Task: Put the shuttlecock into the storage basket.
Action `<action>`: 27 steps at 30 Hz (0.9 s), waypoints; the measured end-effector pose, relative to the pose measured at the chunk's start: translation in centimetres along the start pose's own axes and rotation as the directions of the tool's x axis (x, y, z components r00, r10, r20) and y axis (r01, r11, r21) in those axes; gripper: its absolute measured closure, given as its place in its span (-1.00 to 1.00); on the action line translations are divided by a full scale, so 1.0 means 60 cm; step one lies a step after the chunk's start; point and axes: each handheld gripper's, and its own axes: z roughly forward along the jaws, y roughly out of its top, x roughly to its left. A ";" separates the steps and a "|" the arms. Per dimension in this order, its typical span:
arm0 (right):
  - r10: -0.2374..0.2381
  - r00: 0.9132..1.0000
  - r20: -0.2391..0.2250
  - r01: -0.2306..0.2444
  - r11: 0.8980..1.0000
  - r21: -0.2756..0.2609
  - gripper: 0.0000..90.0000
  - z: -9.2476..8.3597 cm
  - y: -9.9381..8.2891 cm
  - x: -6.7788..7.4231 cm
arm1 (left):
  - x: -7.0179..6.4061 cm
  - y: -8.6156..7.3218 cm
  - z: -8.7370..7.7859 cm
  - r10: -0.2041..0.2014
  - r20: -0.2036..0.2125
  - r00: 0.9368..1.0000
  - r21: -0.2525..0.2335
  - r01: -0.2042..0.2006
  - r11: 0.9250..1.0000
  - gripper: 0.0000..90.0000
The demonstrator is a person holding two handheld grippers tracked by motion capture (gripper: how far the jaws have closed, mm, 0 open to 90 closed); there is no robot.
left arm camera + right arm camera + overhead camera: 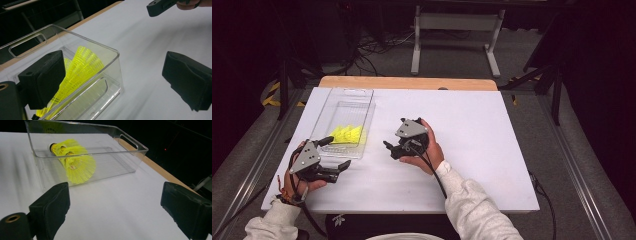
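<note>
A clear plastic bin (pixel 349 107) lies lengthwise on the left of the white table (pixel 472 150). Yellow shuttlecocks (pixel 346 134) lie in a heap in its near half. My left gripper (pixel 339 151) sits at the bin's near end, open and empty. In the left gripper view one jaw stands over the bin (pixel 110 75) beside the shuttlecocks (pixel 80 70) and the other hangs over bare table. My right gripper (pixel 389 150) is held just right of the bin and points at it, open and empty. The right gripper view has the shuttlecocks (pixel 77 165) behind the bin's wall (pixel 120 157).
The wooden table edge (pixel 412 82) runs along the far side. A white metal stand (pixel 457 35) and cables lie on the floor beyond. Dark rails flank the table on both sides. The right gripper's jaw (pixel 160 7) shows at the top of the left gripper view.
</note>
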 end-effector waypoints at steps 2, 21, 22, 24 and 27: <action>0.004 1.000 0.005 -0.004 1.000 -0.003 -0.79 -0.003 -0.002 -0.003 | -0.001 0.000 0.001 0.001 0.002 1.000 0.005 -0.001 1.000 -0.88; 0.030 0.998 0.059 -0.029 0.999 -0.020 -0.80 -0.044 -0.026 -0.029 | -0.002 -0.001 0.004 0.005 0.004 1.000 0.014 -0.005 1.000 -0.88; 0.034 0.998 0.061 -0.032 0.999 -0.022 -0.80 -0.047 -0.027 -0.030 | -0.002 -0.001 0.004 0.005 0.003 1.000 0.014 -0.005 1.000 -0.88; 0.032 0.997 0.076 -0.030 0.999 -0.024 -0.80 -0.053 -0.029 -0.033 | -0.002 -0.001 0.005 0.006 0.005 1.000 0.016 -0.006 1.000 -0.88; 0.025 0.996 0.091 -0.024 1.000 -0.018 -0.80 -0.062 -0.033 -0.038 | -0.003 -0.001 0.005 0.012 0.007 1.000 0.015 -0.012 1.000 -0.89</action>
